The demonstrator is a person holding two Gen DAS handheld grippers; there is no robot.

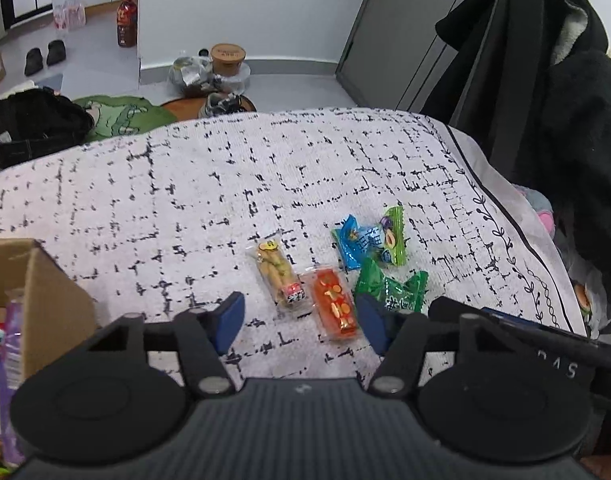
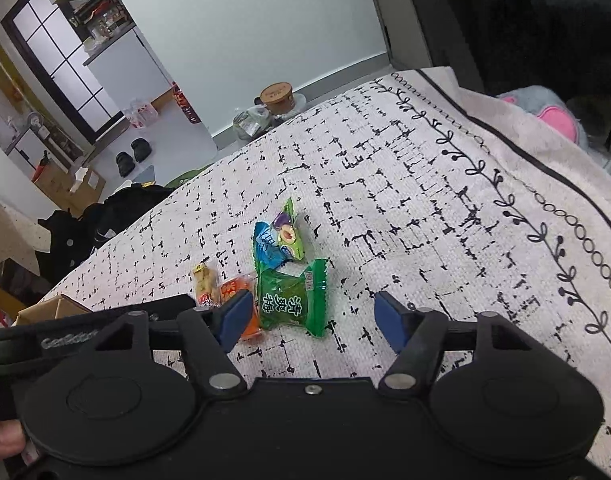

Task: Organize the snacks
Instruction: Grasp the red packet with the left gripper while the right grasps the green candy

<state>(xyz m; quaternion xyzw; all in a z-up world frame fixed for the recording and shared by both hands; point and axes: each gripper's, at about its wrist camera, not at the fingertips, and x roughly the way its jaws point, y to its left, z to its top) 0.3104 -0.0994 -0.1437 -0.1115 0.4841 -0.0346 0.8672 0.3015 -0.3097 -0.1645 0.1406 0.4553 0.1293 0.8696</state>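
Reaching step: left gripper [image 1: 301,322] stands partly open, empty, orange packet [image 1: 335,306] between its fingers, biscuit-stick packet [image 1: 279,276] just beyond; right gripper [image 2: 313,320], likewise half-spread, frames the green packet [image 2: 291,300]. Next, I judge: lower, pinch, carry to cardboard box [image 1: 37,300] left

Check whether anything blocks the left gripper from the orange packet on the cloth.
Nothing visible does. The orange packet lies flat just ahead of the left gripper, between its open jaws, with the biscuit-stick packet beside it and bare cloth around.
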